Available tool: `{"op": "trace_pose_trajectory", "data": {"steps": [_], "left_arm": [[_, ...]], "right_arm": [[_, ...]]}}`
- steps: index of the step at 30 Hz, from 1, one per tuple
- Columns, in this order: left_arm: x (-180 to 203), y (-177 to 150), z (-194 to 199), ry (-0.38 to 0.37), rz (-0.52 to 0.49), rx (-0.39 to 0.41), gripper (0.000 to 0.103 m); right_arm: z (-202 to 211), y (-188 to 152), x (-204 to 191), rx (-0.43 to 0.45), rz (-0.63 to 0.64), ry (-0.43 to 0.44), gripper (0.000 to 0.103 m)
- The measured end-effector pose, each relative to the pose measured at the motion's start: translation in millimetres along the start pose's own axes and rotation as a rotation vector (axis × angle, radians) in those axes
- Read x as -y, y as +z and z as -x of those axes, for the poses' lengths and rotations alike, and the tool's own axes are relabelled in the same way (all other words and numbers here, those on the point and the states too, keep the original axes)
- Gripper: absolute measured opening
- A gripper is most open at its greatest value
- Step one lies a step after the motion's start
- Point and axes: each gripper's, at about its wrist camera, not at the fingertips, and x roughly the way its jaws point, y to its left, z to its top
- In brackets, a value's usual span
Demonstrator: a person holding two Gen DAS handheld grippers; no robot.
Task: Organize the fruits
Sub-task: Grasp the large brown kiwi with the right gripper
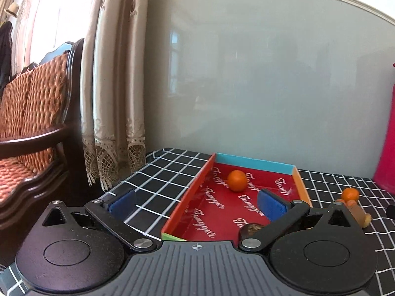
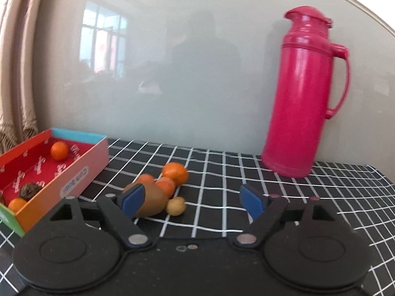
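A shallow red box [image 1: 195, 197] [image 2: 81, 170] lies on the checked cloth. It holds an orange [image 1: 237, 180] [image 2: 59, 150], a dark wrinkled fruit [image 1: 251, 229] [image 2: 29, 190] and a second orange [image 2: 16, 204] near its front. My left gripper [image 1: 196, 203] is open and empty above the box's near left side. On the cloth right of the box lie three oranges [image 2: 175, 172], a brown kiwi [image 2: 153, 202] and a small yellowish fruit [image 2: 175, 206]. My right gripper [image 2: 192, 201] is open and empty, its left finger in front of the kiwi.
A tall pink thermos [image 2: 303, 93] [image 1: 387, 133] stands at the back right against the glossy grey wall. A curtain [image 1: 111, 98] and a wooden chair with woven cushions [image 1: 32, 123] are left of the table. The table's left edge [image 1: 128, 175] is near the box.
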Motion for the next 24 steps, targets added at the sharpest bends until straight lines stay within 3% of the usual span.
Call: {"op": "trace_pose_trajectory", "data": {"steps": [8, 24], "left_arm": [[-17, -4, -16, 0.059, 0.007, -0.029, 0.103], [-39, -4, -34, 0.095, -0.006, -0.061, 0.103]], "right_arm": [[-10, -3, -30, -0.013, 0.08, 0.036, 0.084], [-43, -7, -54, -0.038, 0.128, 0.04, 0.084]]}}
